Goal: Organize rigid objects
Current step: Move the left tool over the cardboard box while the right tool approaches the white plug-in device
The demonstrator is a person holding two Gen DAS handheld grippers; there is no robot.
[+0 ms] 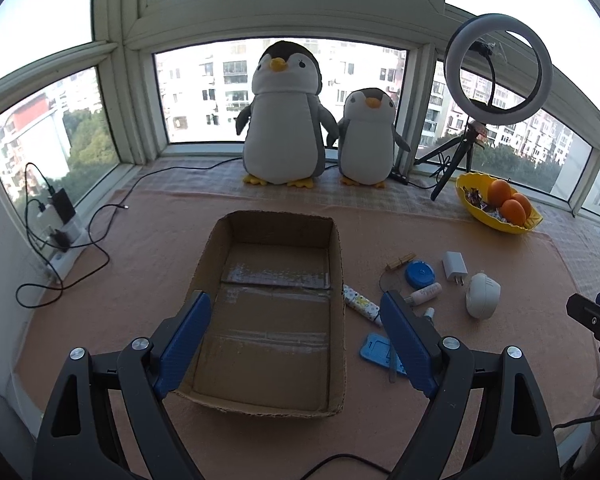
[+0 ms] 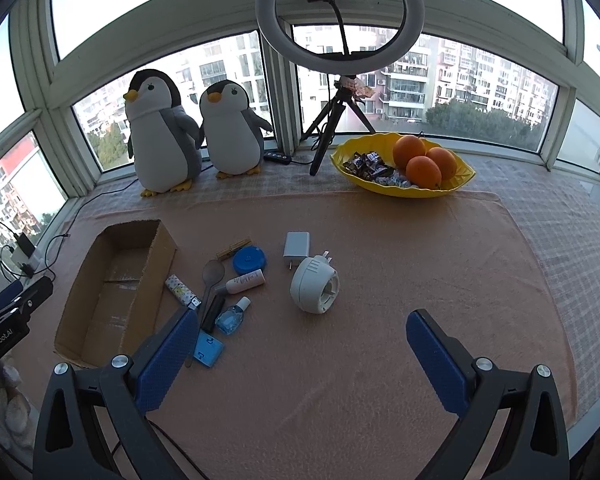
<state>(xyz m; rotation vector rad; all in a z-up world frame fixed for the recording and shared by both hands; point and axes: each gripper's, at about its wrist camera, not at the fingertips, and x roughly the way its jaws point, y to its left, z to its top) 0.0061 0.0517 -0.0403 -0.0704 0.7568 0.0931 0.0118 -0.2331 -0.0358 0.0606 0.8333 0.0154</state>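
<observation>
Both grippers gape, holding nothing; the clutter lies beside the cardboard box (image 2: 112, 280), probably nearer the right gripper (image 2: 300, 336) than the left gripper (image 1: 296, 320).

Background stuff all sits around the ring light (image 2: 339, 12) on its little black tripod (image 2: 334, 120) by the window. Left of it are two plush penguins — the big penguin (image 2: 162, 128) and the small penguin (image 2: 232, 128), touching side by side. Right of the tripod there's a yellow bowl (image 2: 404, 190) holding three oranges (image 2: 423, 170) and wrapped candies (image 2: 374, 168). Way off to the left — chargers (image 1: 58, 216) with a tangle of black cables (image 1: 80, 264) by the window frame.
</observation>
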